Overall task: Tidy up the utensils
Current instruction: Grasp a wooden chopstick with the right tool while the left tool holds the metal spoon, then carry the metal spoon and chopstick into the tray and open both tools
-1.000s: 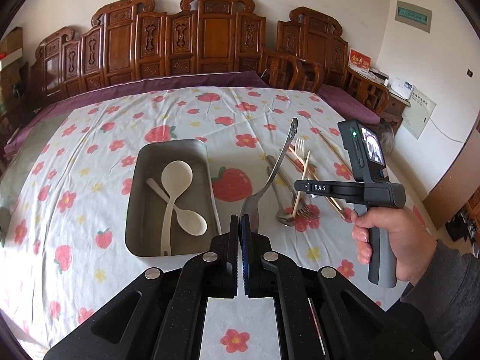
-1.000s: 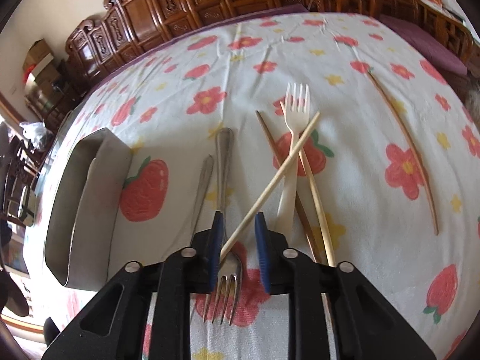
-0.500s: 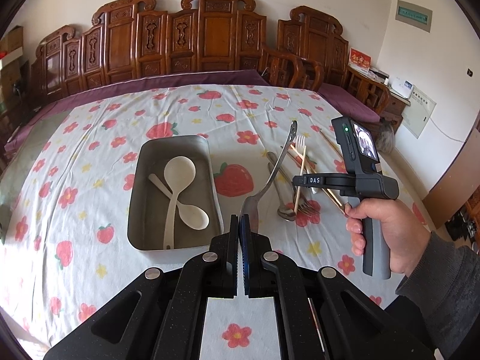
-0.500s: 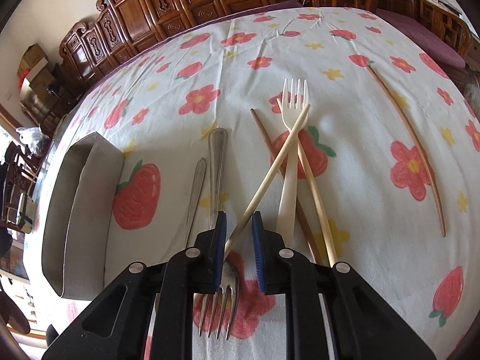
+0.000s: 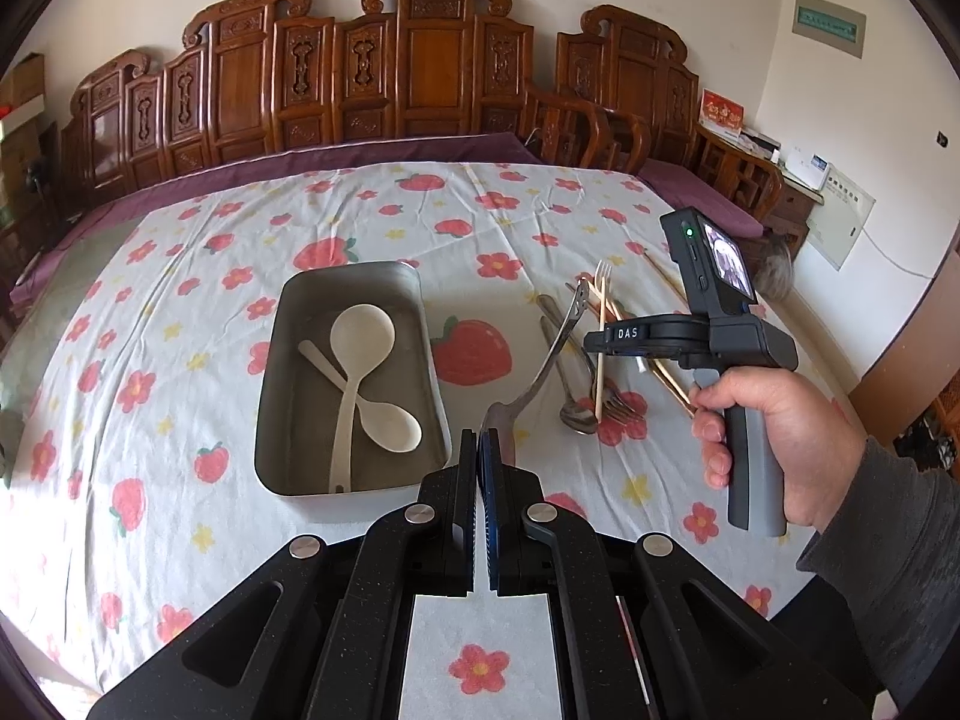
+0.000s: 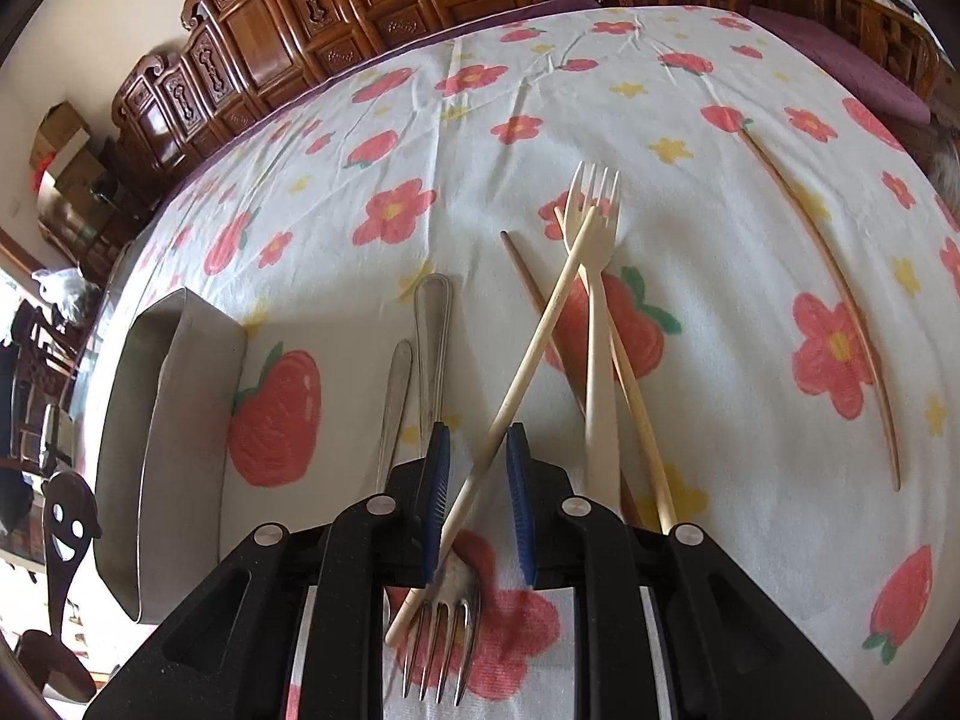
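Observation:
My left gripper [image 5: 479,444] is shut on the bowl of a metal spoon [image 5: 543,363], holding it in the air just right of the grey metal tray [image 5: 354,282]. The tray holds two cream plastic spoons [image 5: 360,336]. The spoon's smiley handle end shows at the left edge of the right wrist view [image 6: 66,531]. My right gripper [image 6: 477,456] is open and straddles a pale chopstick [image 6: 540,330] that lies across a metal fork [image 6: 435,360]. A cream plastic fork [image 6: 597,276], another metal handle [image 6: 395,396] and more chopsticks [image 6: 636,408] lie beside it.
A long thin brown chopstick [image 6: 828,294] lies apart at the right on the strawberry-print cloth [image 5: 180,360]. Carved wooden chairs [image 5: 420,66] line the table's far side. The utensil pile sits right of the tray [image 6: 162,420].
My left gripper has pulled back and up a little with the spoon. My right gripper's jaws narrowed on the pale chopstick, then opened wider, and it has edged forward over the fork.

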### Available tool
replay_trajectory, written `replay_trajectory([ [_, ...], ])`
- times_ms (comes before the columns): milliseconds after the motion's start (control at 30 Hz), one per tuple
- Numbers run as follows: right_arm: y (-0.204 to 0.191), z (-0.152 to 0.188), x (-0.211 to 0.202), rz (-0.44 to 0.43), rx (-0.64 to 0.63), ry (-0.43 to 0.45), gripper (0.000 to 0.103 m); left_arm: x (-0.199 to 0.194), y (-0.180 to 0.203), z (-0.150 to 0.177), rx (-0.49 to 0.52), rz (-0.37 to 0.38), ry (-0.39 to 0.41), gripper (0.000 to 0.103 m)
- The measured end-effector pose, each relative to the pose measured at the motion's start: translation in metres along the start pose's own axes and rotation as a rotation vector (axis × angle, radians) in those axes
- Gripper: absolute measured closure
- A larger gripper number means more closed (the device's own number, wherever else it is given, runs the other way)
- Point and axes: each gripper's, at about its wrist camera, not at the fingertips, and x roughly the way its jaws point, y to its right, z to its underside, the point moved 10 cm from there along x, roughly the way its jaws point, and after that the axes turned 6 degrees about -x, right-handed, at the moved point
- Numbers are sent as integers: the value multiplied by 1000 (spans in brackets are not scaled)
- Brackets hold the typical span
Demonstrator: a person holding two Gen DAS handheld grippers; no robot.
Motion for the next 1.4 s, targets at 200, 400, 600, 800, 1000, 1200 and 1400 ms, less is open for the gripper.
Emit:
replay_trajectory([
  [200, -1, -3, 2, 15, -17, -1, 83, 4, -4, 1, -13, -4, 0, 102],
  [400, 0, -1, 1, 43, -34, 0, 91, 4, -7, -1, -20, -4, 8, 102],
  [600, -13, -5, -21, 50, -98, 26, 97, 2, -18, -7, -29, -18, 23, 102],
  [800, -29, -10, -47, 35, -141, 56, 97, 2, -40, -12, -53, -48, 37, 102],
  [1000, -69, -13, -66, -28, -185, 88, 97, 11, -74, -16, -92, -105, 32, 102],
  [1200, -123, -6, -77, -113, -246, 100, 97, 27, -98, -18, -107, -166, 19, 102],
  [1400, -162, 0, -84, -178, -282, 104, 97, 45, -113, -20, -113, -213, -4, 102],
])
